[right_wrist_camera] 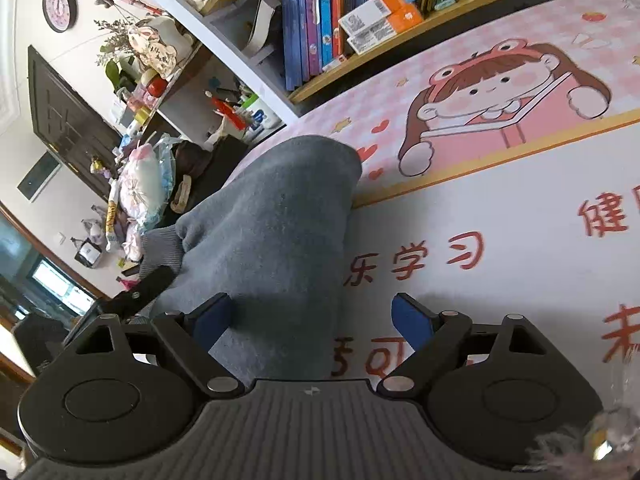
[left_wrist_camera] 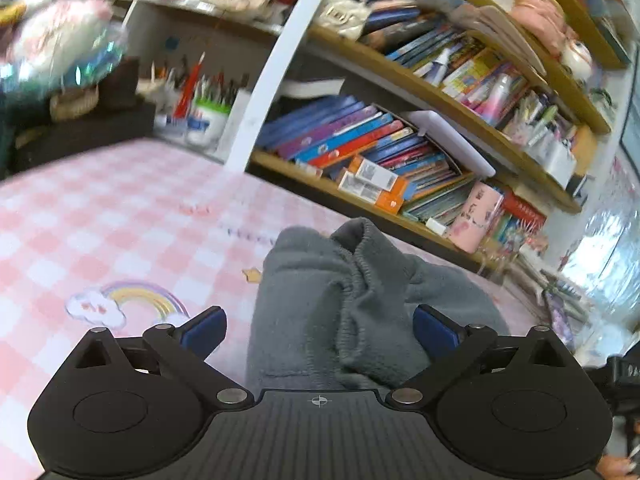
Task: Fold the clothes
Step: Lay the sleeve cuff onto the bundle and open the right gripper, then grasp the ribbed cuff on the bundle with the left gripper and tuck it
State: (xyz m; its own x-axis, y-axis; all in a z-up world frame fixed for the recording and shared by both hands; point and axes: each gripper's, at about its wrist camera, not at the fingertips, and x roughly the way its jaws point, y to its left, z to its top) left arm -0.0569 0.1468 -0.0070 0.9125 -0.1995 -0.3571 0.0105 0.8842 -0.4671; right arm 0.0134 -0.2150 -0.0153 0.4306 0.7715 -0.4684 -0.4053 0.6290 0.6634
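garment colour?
Plain grey garment, fleecy texture; shows best in the right wrist view.

I get bright, even daylight in both views, with only a soft shadow under the grey garment [right_wrist_camera: 272, 216] on the mat [right_wrist_camera: 500, 208]. My left view is smeared by motion blur, worst left of the bookshelf [left_wrist_camera: 400, 152]. Fisheye bends the shelves, and glare washes out the right edge beyond them.

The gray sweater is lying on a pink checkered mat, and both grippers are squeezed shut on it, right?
Not quite. The gray sweater does lie on the pink checkered mat, but neither gripper squeezes it. The left wrist view shows the left gripper wide open around the cloth, pads apart from it. The right wrist view shows the right gripper open too.
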